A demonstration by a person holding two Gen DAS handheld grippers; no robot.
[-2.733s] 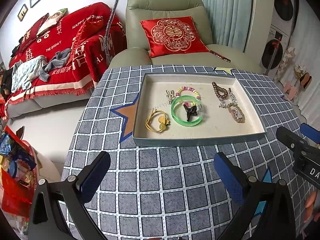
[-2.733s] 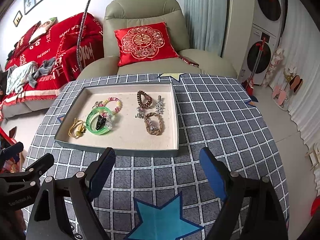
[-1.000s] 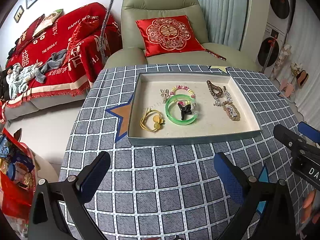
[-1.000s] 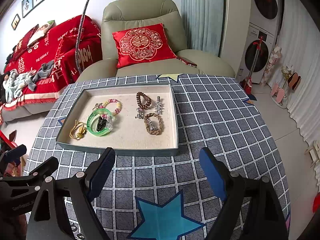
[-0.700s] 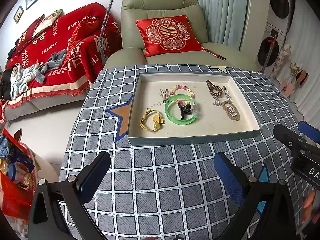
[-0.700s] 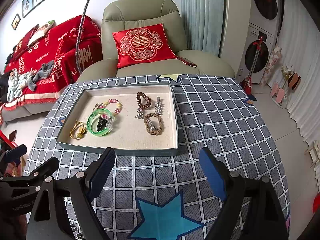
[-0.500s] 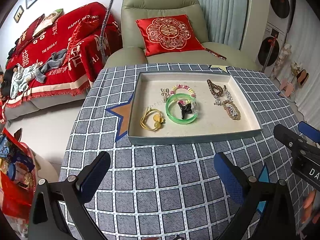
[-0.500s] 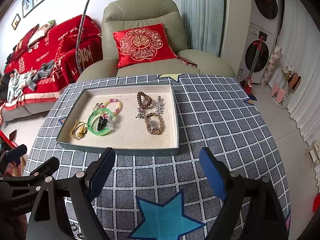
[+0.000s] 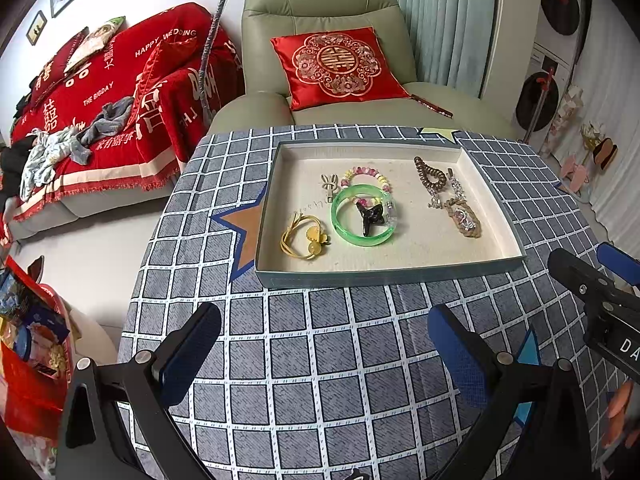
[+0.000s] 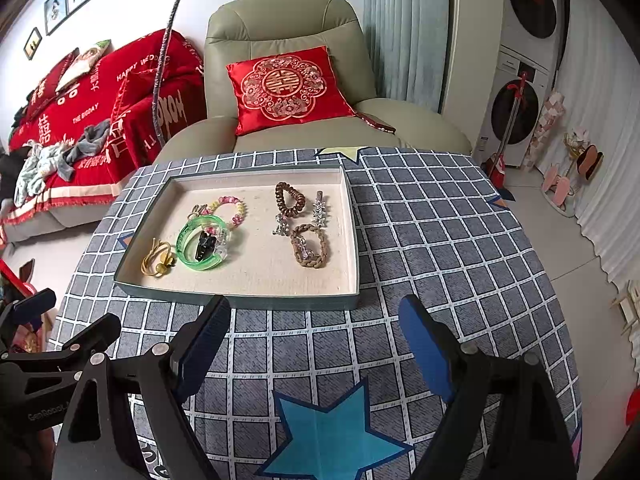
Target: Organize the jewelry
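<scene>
A shallow grey tray point(image 9: 384, 274) point(image 10: 248, 300) with a cream lining stands on the checked tablecloth. Inside lie a green bangle point(image 9: 362, 216) point(image 10: 200, 242) around a black clip point(image 9: 370, 218), a pastel bead bracelet point(image 9: 366, 176) point(image 10: 230, 208), a yellow hair tie point(image 9: 306, 236) point(image 10: 158, 258), a brown coil tie point(image 9: 430, 174) point(image 10: 289, 199), a brown braided band point(image 9: 464, 220) point(image 10: 310, 248) and silver clips point(image 10: 319, 210). My left gripper point(image 9: 324, 344) hangs open in front of the tray. My right gripper point(image 10: 316, 340) is open too, near the tray's front right corner. Neither holds anything.
The cloth-covered table point(image 10: 440, 240) has bare cloth right of the tray. Behind it stand a green armchair point(image 10: 288, 40) with a red cushion point(image 10: 286, 88) and a red-covered sofa point(image 9: 100, 92). A bag of snacks point(image 9: 28, 340) sits on the floor at the left.
Both views shifted slightly between the oldest frames and a second ago; since then nothing has visibly moved. Both grippers stay open.
</scene>
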